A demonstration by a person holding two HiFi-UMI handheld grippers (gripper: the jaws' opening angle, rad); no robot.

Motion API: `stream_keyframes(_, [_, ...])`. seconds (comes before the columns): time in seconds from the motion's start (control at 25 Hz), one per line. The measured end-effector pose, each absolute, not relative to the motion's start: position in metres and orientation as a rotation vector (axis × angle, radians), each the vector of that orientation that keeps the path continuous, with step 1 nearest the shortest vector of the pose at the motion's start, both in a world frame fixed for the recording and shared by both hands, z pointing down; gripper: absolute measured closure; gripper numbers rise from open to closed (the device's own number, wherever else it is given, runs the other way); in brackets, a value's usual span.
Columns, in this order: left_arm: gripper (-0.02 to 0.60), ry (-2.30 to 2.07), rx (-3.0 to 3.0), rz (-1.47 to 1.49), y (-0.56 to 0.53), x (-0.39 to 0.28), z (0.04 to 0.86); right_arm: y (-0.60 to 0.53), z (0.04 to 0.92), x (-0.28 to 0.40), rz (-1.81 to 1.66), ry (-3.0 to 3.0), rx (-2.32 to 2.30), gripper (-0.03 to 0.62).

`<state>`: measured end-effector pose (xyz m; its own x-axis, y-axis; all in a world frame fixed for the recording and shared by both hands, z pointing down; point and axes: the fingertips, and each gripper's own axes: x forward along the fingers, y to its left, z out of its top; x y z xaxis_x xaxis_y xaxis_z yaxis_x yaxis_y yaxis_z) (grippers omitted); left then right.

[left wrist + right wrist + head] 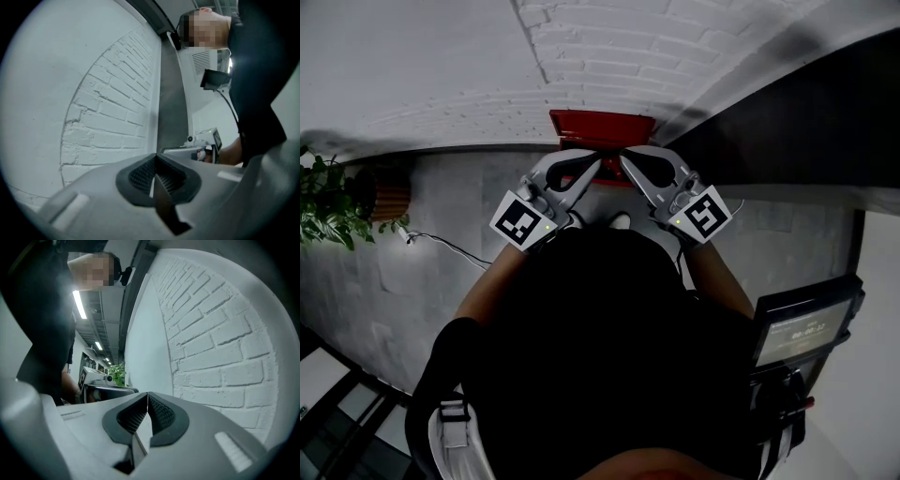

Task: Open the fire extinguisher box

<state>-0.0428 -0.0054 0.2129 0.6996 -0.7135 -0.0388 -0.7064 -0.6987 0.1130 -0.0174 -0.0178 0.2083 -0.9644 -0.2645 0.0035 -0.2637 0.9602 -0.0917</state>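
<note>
Left gripper (592, 161) and right gripper (625, 159), jaws pressed together on nothing, point tip to tip just above the red fire extinguisher box (600, 125) at the white brick wall's (609, 47) foot. Closed tips may skid off its edge instead of catching it.

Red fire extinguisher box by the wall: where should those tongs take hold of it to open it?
Likely its front edge, from the person's side: the red box stands at the brick wall, leaving only the front free. No handle shows from above. The left tongs and right tongs are both shut, so one must open first.
</note>
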Motion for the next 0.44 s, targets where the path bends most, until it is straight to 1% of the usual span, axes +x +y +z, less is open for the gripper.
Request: stream_keyframes(0.44, [0.578, -1.149, 2.815, -0.095, 0.0002, -0.0381, 0.218, -0.0087, 0.2118, -0.0201, -0.137, 3.112, -0.394, 0.582])
